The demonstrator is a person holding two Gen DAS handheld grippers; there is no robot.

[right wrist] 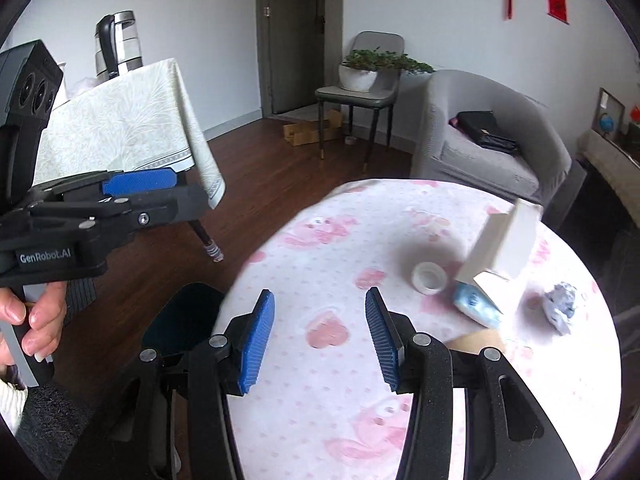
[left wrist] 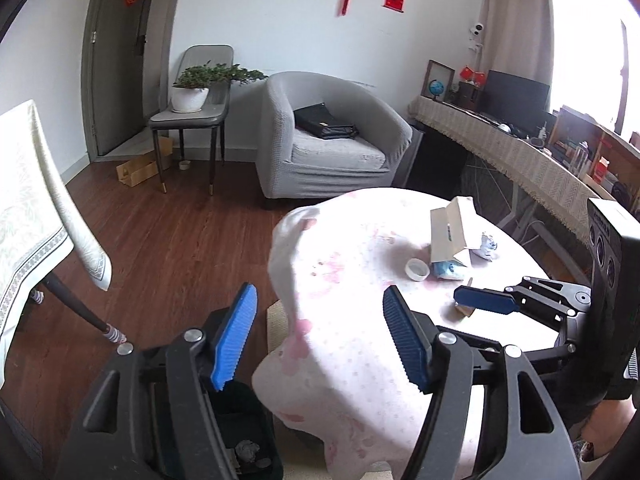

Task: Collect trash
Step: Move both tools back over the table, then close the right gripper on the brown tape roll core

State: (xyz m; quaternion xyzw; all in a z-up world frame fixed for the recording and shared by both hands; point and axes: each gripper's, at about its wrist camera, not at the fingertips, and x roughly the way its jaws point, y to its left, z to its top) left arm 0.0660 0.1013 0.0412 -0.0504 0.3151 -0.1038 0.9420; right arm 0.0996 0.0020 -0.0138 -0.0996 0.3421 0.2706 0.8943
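We hold both grippers' jaws spread and empty: the left gripper (left wrist: 318,338) above the bin (left wrist: 240,432), the right gripper (right wrist: 320,340) over the desk (right wrist: 320,380). On the desk lie one tape roll (right wrist: 429,277), one white box (right wrist: 505,248), one blue packet (right wrist: 476,305) and one crumpled wad (right wrist: 561,305); another wad (left wrist: 247,449) sits in the bin.

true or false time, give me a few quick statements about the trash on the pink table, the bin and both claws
1. The left claw is shut on a crumpled paper ball. False: it is open and holds nothing.
2. The white tape roll lies on the round table with the pink heart cloth. True.
3. The dark trash bin on the floor is without contents. False: a grey crumpled wad lies inside.
4. The right claw is open above the table. True.
5. The white cardboard box lies on the grey armchair. False: it is on the table, tilted.
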